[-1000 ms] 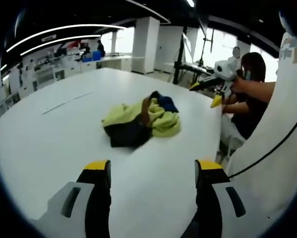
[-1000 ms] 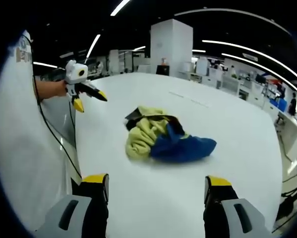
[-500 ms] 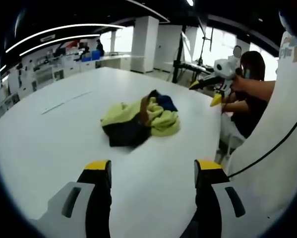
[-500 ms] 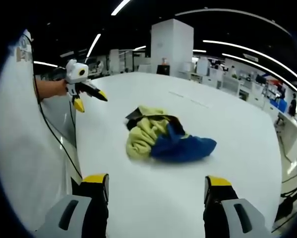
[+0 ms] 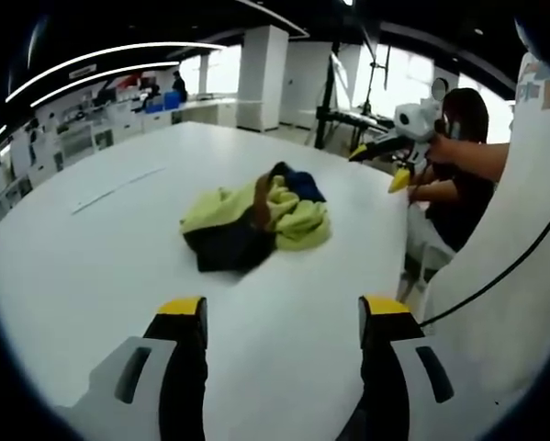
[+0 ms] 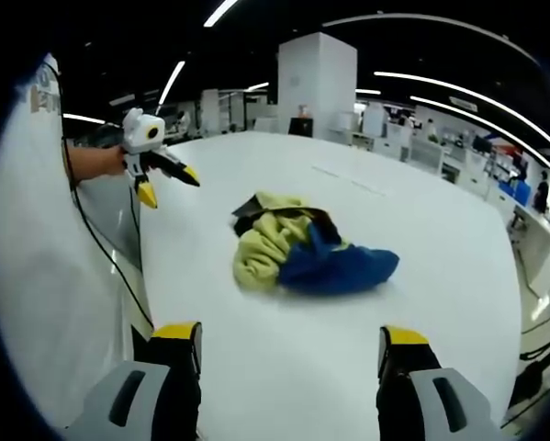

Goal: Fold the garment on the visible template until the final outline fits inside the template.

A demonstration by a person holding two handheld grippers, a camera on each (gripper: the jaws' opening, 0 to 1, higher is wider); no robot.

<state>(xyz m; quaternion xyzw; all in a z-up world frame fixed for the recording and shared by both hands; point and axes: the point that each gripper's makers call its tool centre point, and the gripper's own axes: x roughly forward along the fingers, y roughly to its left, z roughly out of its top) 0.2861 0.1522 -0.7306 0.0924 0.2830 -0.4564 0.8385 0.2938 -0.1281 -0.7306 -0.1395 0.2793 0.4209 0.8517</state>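
A crumpled garment (image 5: 256, 219) in pale yellow, dark blue and black lies in a heap near the middle of the white table (image 5: 91, 266). My left gripper (image 5: 284, 312) is open and empty, well short of the heap. In the left gripper view the right gripper (image 5: 380, 167) hovers over the table's right edge, jaws apart. In the right gripper view the garment (image 6: 302, 253) shows a yellow part on the left and a blue part on the right. My right gripper (image 6: 293, 335) is open and empty, away from the cloth. The left gripper (image 6: 169, 184) hangs open at the table's left edge.
A faint thin line (image 5: 118, 188) runs across the table beyond the heap, also visible as a line (image 6: 348, 182) in the right gripper view. A seated person in a dark top (image 5: 458, 184) is at the table's edge. White clothing (image 5: 522, 276) and a black cable (image 6: 109, 248) are close by.
Both views have shifted slightly with the hands. The garment lies as before and both grippers stay open.
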